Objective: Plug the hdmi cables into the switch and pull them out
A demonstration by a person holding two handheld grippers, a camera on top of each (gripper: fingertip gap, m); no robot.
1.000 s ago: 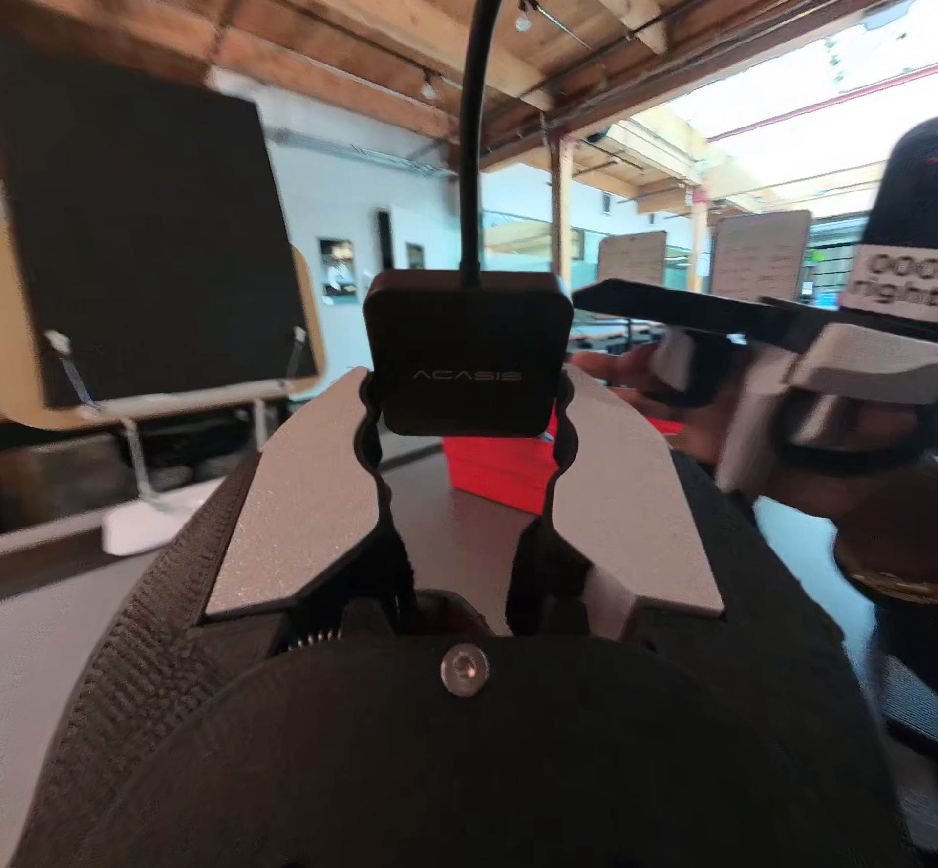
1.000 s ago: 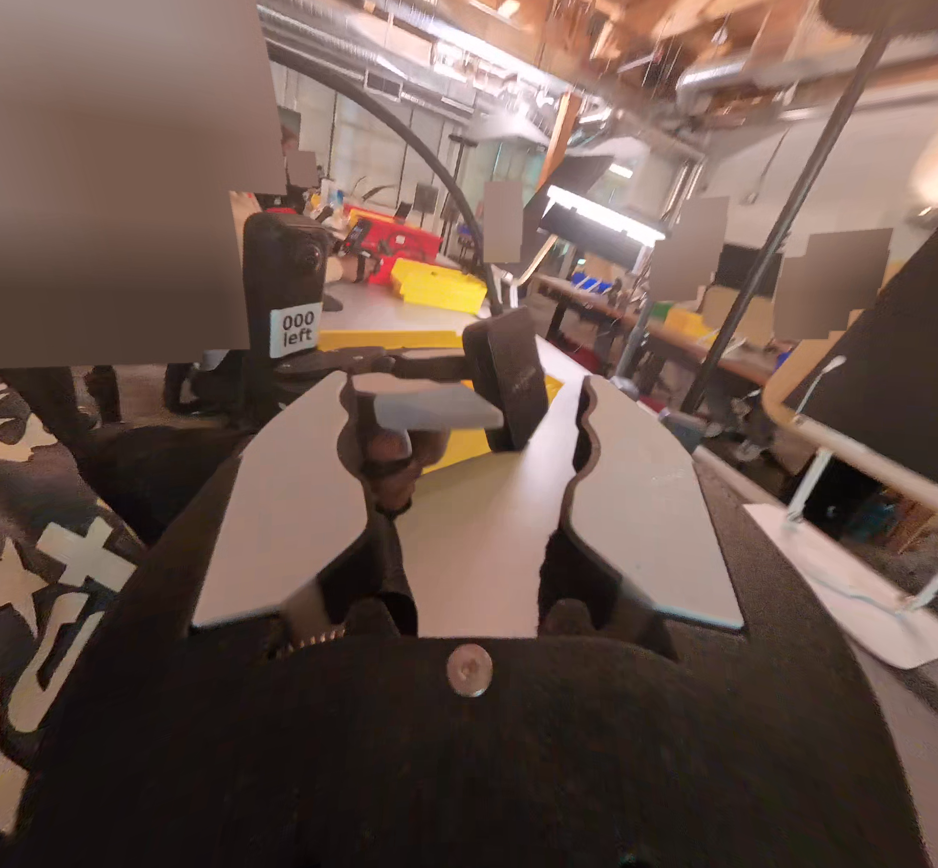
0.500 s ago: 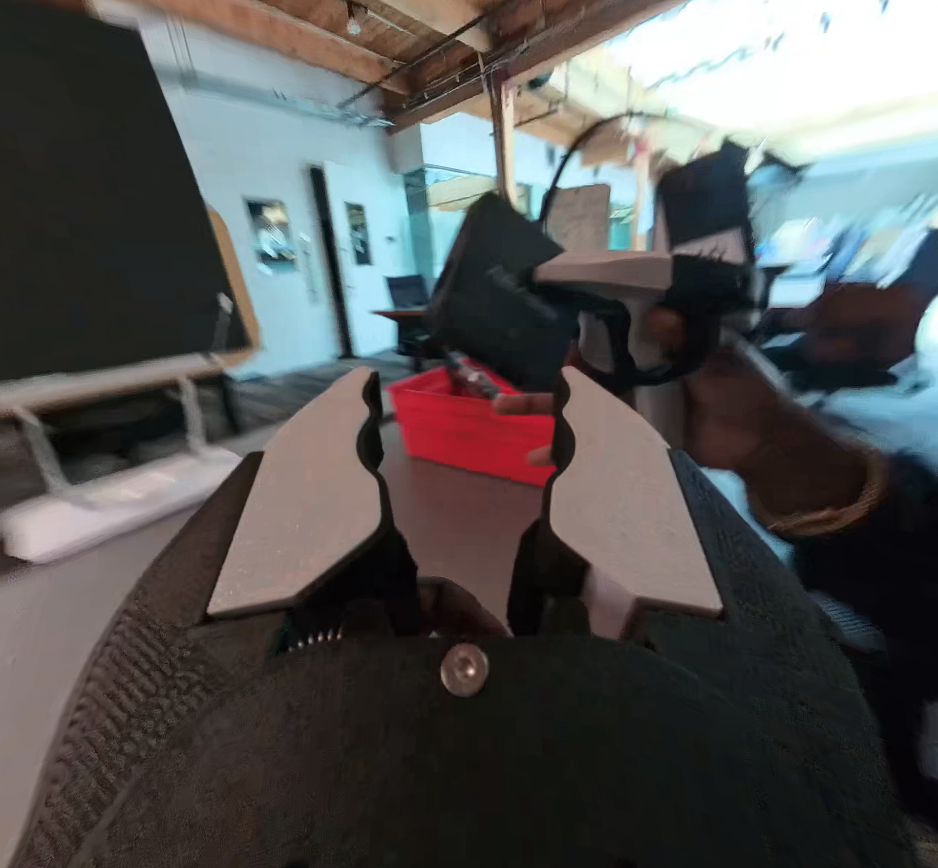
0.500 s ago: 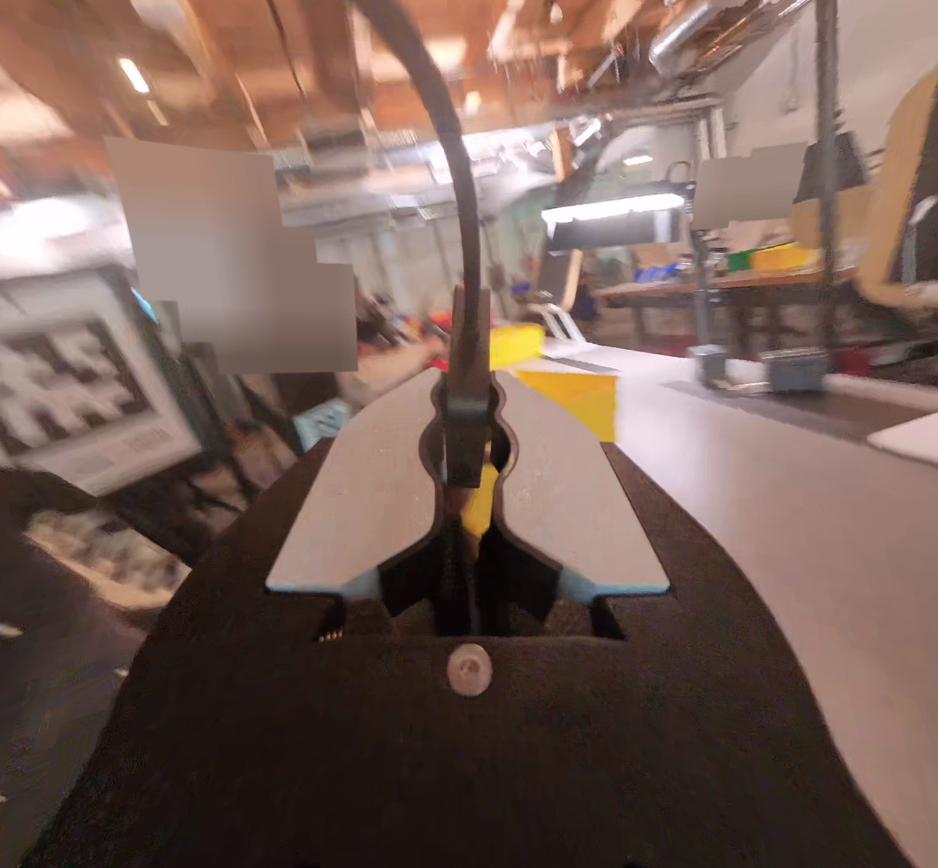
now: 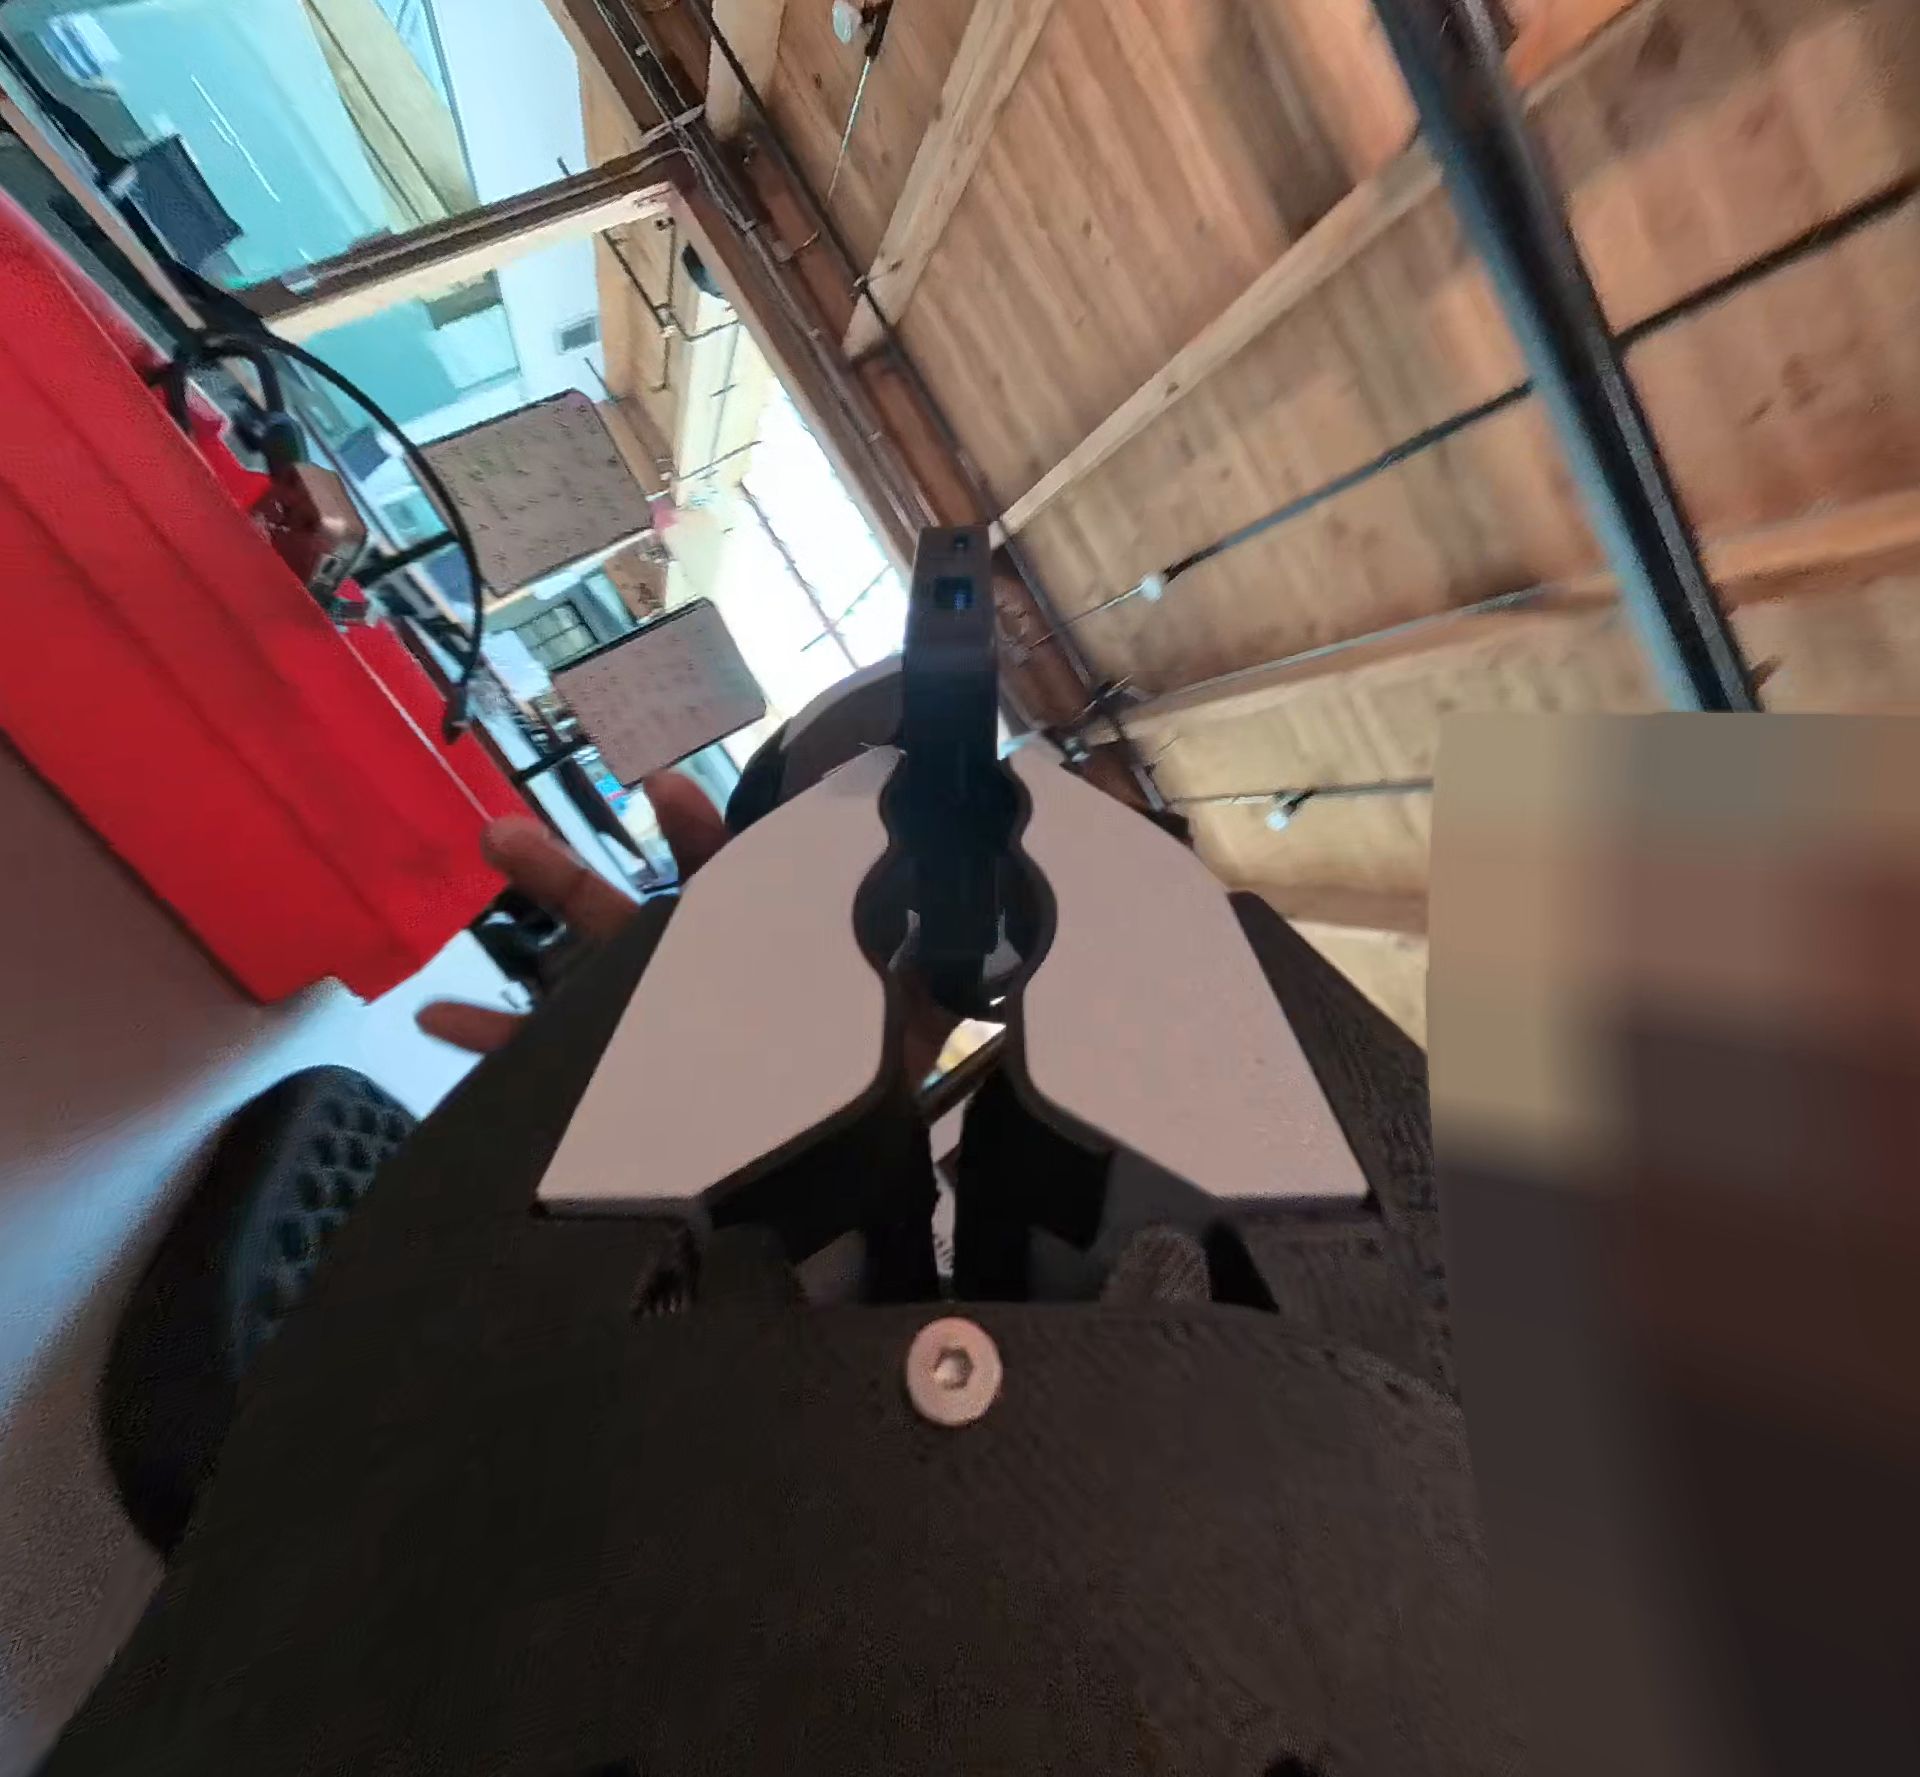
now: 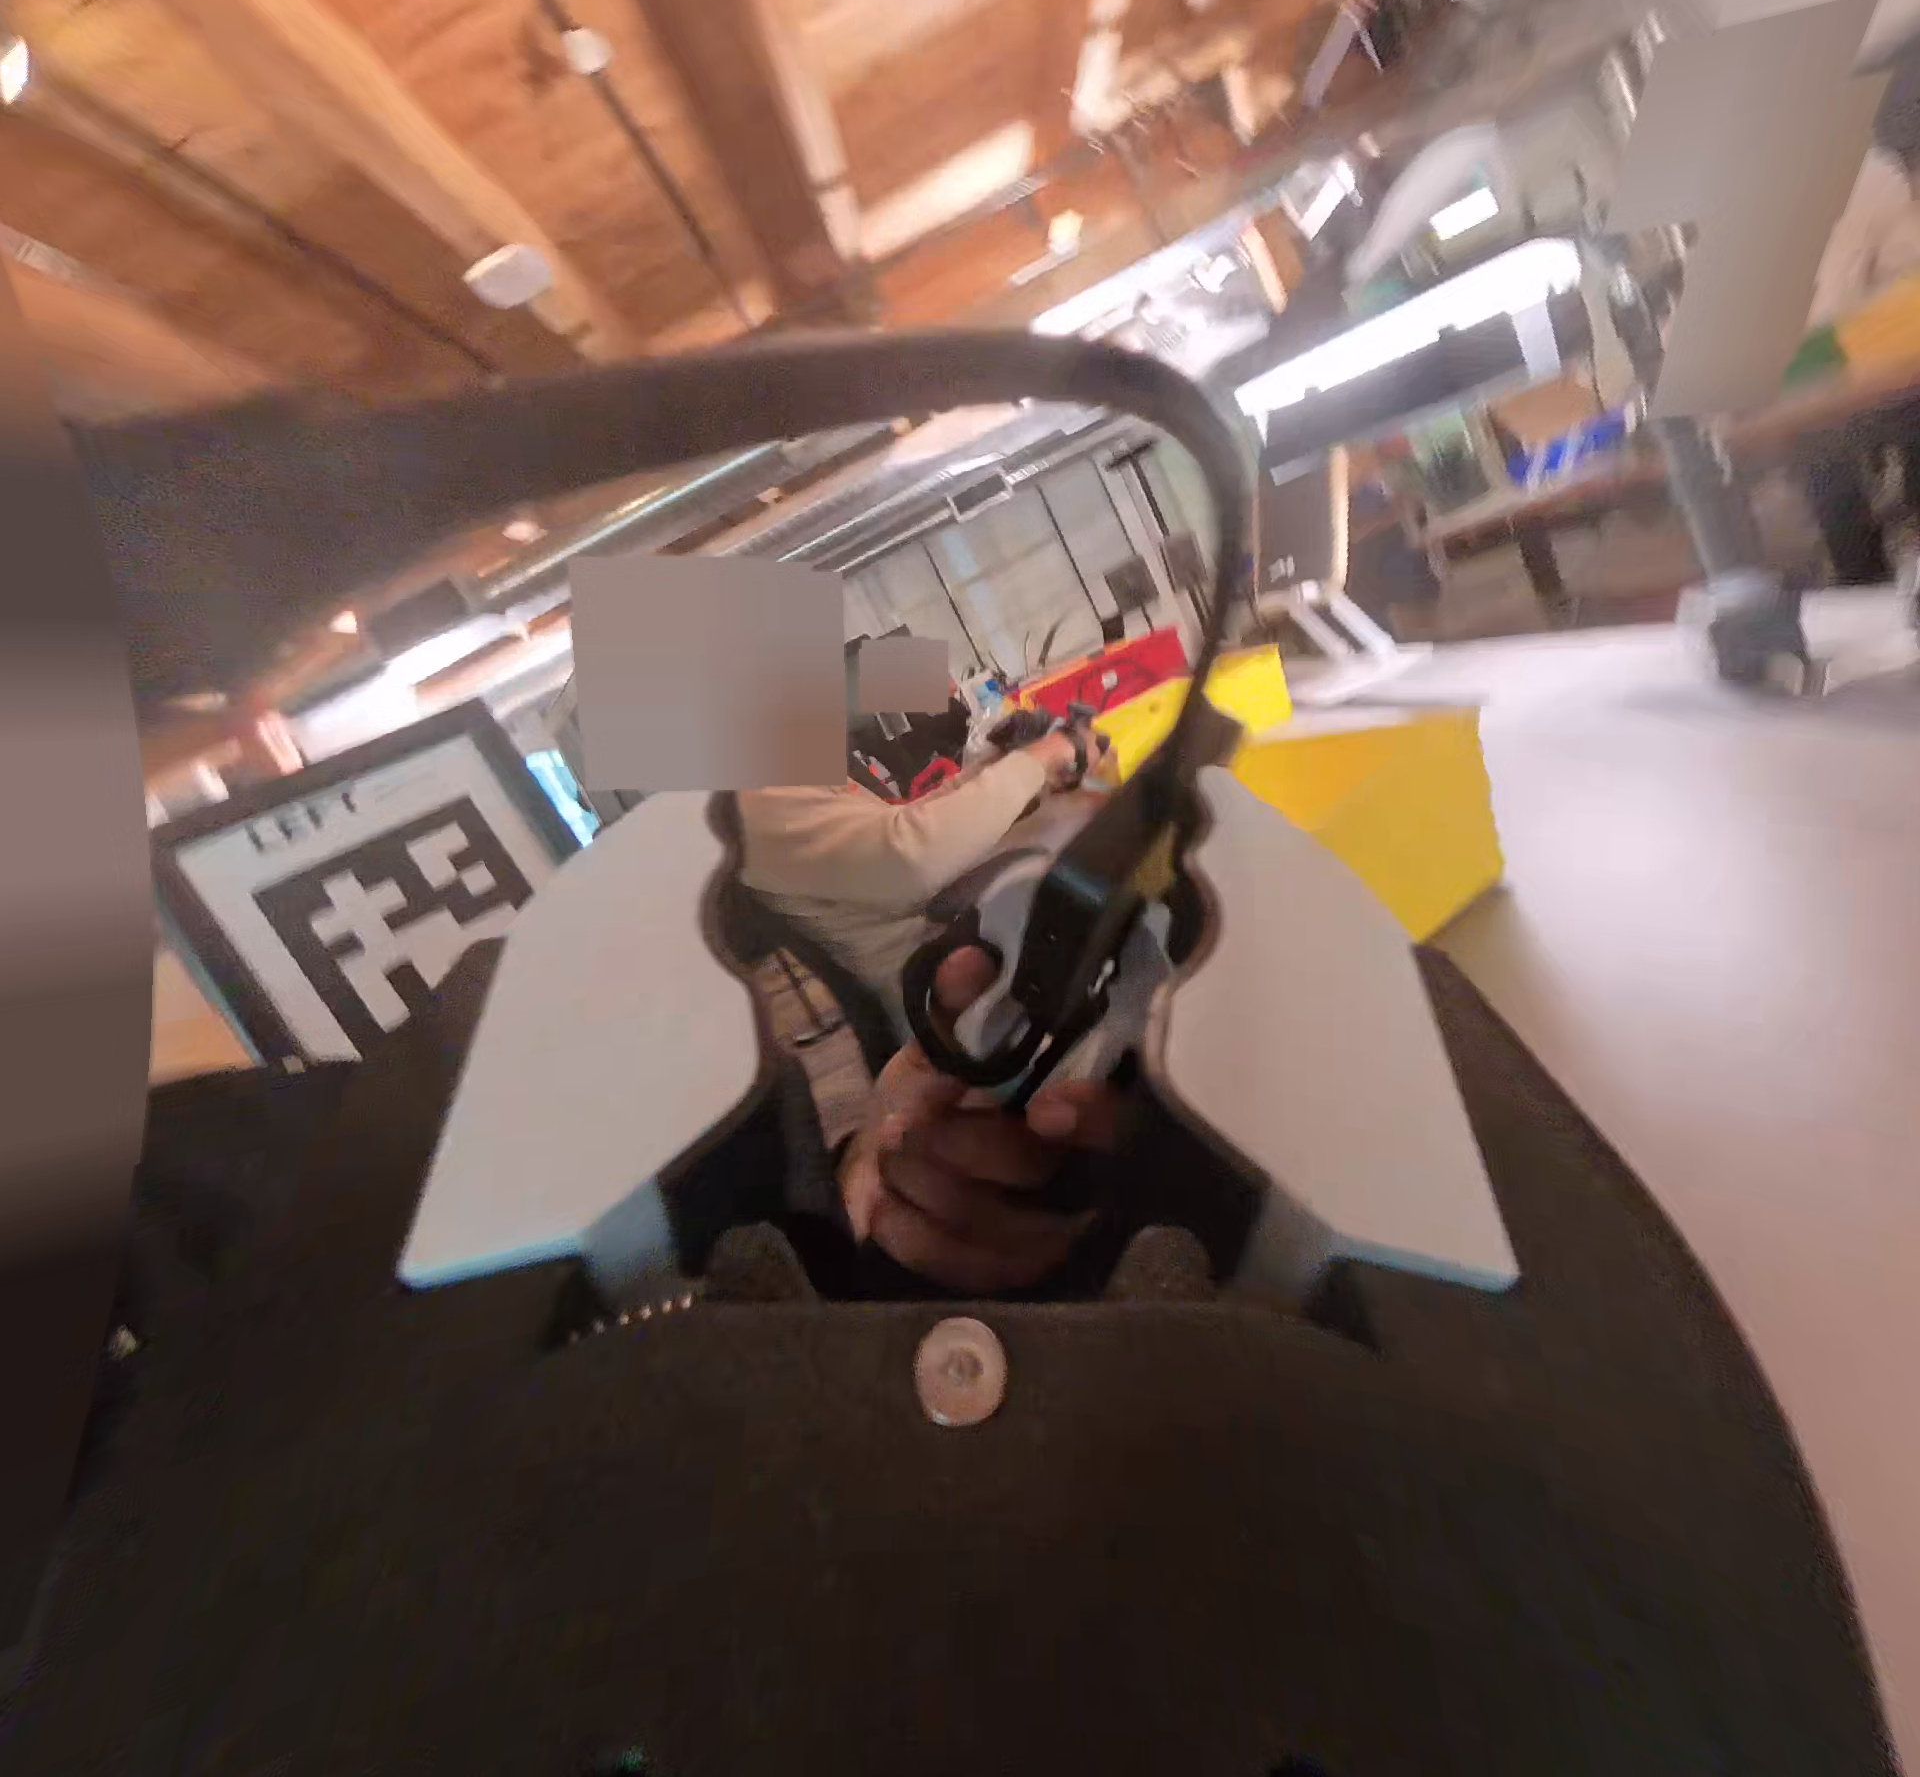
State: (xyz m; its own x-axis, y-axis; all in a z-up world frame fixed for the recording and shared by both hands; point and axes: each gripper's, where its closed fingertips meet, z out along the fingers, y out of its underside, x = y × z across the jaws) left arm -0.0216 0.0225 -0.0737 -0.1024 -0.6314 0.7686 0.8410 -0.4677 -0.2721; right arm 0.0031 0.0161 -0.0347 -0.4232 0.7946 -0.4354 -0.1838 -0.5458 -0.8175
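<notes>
My left gripper (image 5: 951, 782) is shut on the black HDMI switch (image 5: 954, 647), which shows edge-on and sticks out past the fingertips toward the ceiling. In the right wrist view my right gripper (image 6: 961, 854) is open and empty. Between its fingers, farther off, the left gripper's fingers (image 6: 997, 989) clamp the switch (image 6: 1075, 917), close to my right finger (image 6: 1288, 917). The switch's thick black cable (image 6: 935, 366) arcs up and over to the left. A hand (image 6: 977, 1177) holds the left gripper. No plug end of a cable shows.
A red bin (image 5: 156, 636) holding cables stands at the left of the left view. A yellow bin (image 6: 1382, 823) sits on the pale table (image 6: 1662, 896). A black-and-white marker board (image 6: 343, 896) is at the left, and a person in a beige sleeve (image 6: 883, 854) sits behind.
A second ago the left gripper held the switch flat. Half a second ago the right gripper was shut on it and the left was open. Now the left grips it edge-on and the right has opened.
</notes>
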